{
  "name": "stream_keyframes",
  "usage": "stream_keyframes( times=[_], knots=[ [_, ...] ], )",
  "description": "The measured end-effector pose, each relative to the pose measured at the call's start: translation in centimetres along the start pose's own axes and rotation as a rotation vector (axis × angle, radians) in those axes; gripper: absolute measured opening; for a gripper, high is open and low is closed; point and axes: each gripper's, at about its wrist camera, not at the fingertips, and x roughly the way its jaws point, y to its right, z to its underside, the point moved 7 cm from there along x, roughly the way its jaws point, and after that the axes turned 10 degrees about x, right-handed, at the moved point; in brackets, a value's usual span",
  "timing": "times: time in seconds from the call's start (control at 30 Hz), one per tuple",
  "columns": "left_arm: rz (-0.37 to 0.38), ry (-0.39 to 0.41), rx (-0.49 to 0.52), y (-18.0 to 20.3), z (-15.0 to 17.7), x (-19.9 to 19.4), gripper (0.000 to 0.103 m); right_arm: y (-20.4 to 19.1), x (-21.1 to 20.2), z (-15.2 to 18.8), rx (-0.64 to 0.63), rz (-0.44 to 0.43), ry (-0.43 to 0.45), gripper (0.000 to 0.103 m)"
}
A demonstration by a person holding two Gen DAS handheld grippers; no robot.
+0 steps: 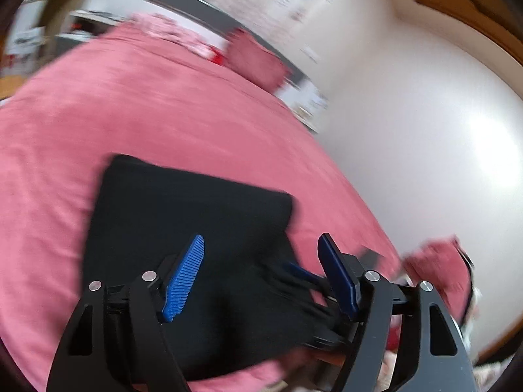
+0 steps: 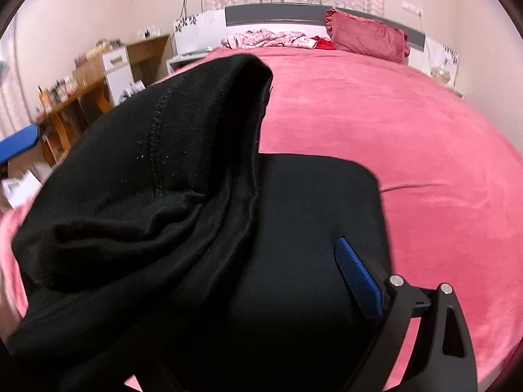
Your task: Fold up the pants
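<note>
The black pants (image 1: 183, 215) lie folded on the pink bedspread (image 1: 137, 114). My left gripper (image 1: 261, 251) hangs open just above their near part, blue pads apart and empty; this view is blurred by motion. In the right wrist view, a raised fold of the black pants (image 2: 157, 176) drapes over my right gripper's left side and hides that finger. Only the right blue pad (image 2: 358, 276) shows, lying against the flat folded part (image 2: 313, 212). Whether the right gripper grips the cloth is hidden.
A dark pink pillow (image 2: 369, 34) and a crumpled patterned cloth (image 2: 271, 38) lie by the grey headboard (image 2: 278, 11). A wooden desk with clutter (image 2: 81, 94) stands left of the bed. A white wall (image 1: 425, 114) runs along the bed's right.
</note>
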Motion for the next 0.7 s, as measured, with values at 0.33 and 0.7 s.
stream_keyframes(
  times=[0.33,0.7],
  knots=[
    [-0.307,-0.033,-0.164,-11.7,2.6,-2.8,0.071,9.1,-3.6,-1.2,0.395,0.065,0.001,0.095],
    [-0.349,-0.071,-0.096,-12.6,4.1,-2.0,0.074,2.6,-3.2,-2.6,0.582,-0.485,-0.2,0.049]
  ],
)
